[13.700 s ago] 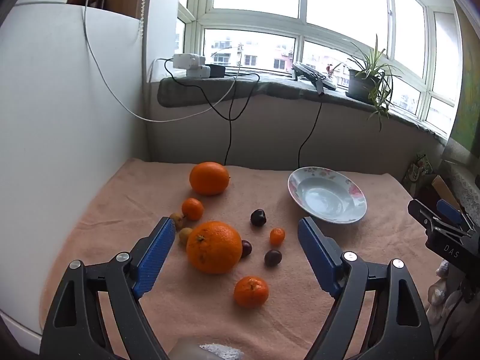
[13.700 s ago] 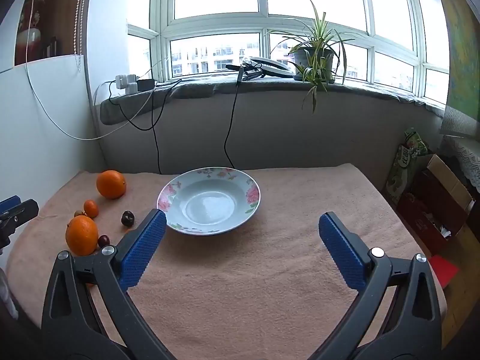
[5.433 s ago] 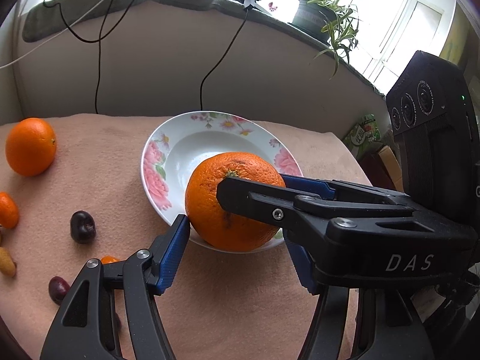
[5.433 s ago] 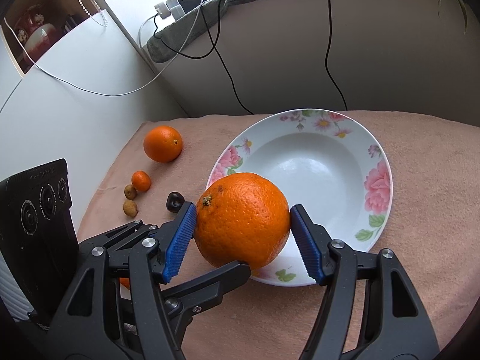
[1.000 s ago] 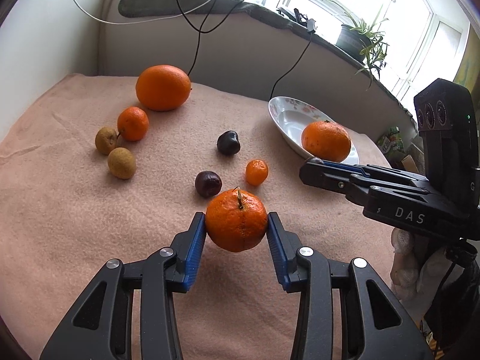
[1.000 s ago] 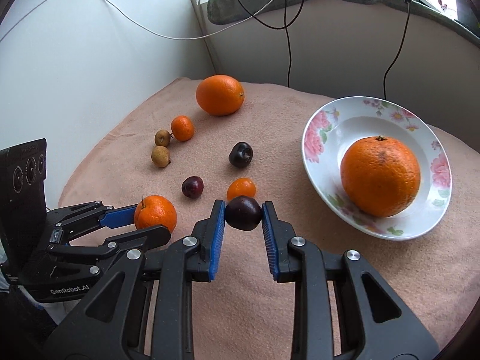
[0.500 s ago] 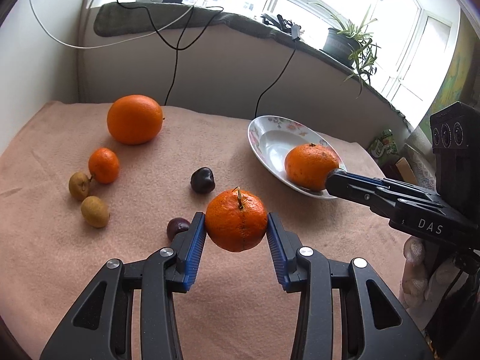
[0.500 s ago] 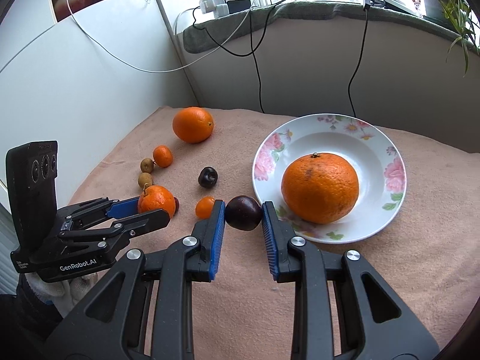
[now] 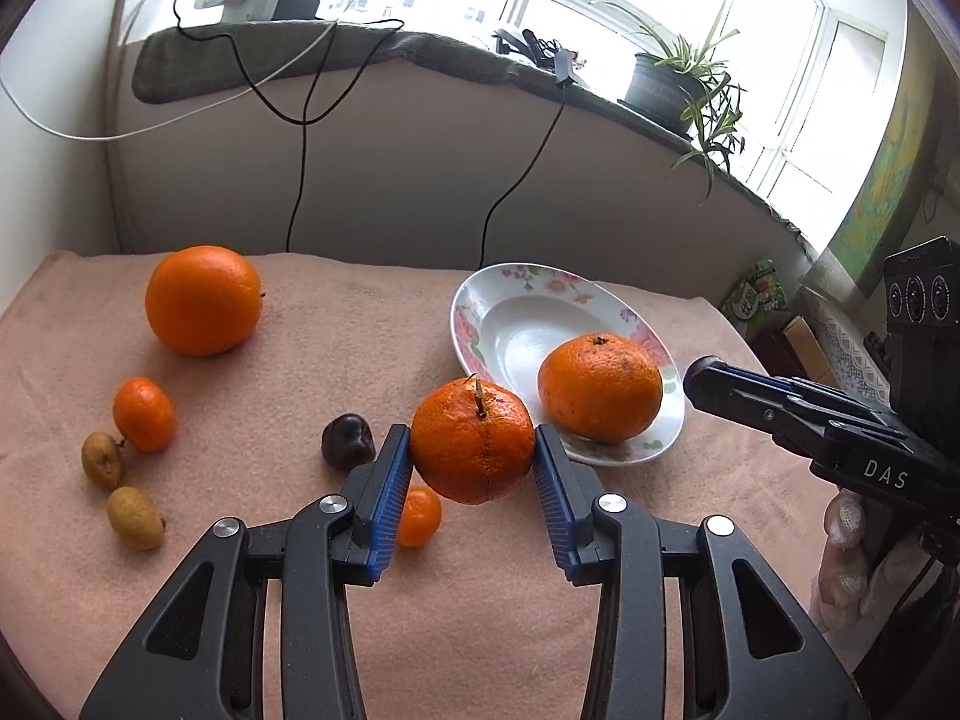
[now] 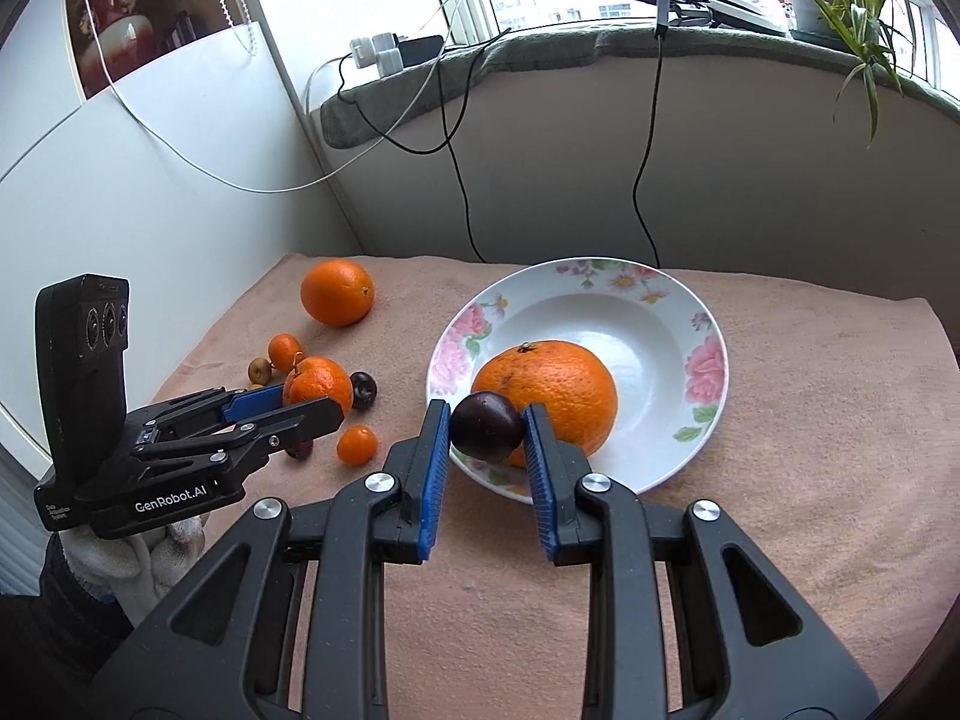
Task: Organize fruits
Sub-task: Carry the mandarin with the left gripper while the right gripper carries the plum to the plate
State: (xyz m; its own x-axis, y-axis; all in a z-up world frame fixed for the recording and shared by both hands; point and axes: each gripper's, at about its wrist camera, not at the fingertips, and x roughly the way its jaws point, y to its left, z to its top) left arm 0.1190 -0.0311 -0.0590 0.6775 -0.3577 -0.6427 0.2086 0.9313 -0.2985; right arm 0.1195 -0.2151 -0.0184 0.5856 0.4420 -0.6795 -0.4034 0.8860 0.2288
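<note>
My left gripper (image 9: 474, 474) is shut on a stemmed mandarin (image 9: 473, 441) and holds it above the cloth, just left of the floral plate (image 9: 510, 324). My right gripper (image 10: 487, 450) is shut on a dark plum (image 10: 486, 426) at the plate's near rim (image 10: 696, 444). A large orange (image 10: 552, 387) lies in the plate; it also shows in the left wrist view (image 9: 600, 388). On the cloth lie another large orange (image 9: 203, 300), a small mandarin (image 9: 144, 414), a tiny mandarin (image 9: 418, 516), a dark plum (image 9: 347, 441) and two brown longans (image 9: 102, 459).
A peach cloth (image 10: 780, 480) covers the table. A white wall panel (image 10: 150, 210) stands at the left. Cables (image 10: 462, 198) hang from the windowsill down the back wall. A potted plant (image 9: 660, 84) stands on the sill.
Both grippers have moved toward the plate with their fruits. The right gripper's plum now hangs at the plate's near rim in front of the orange.
</note>
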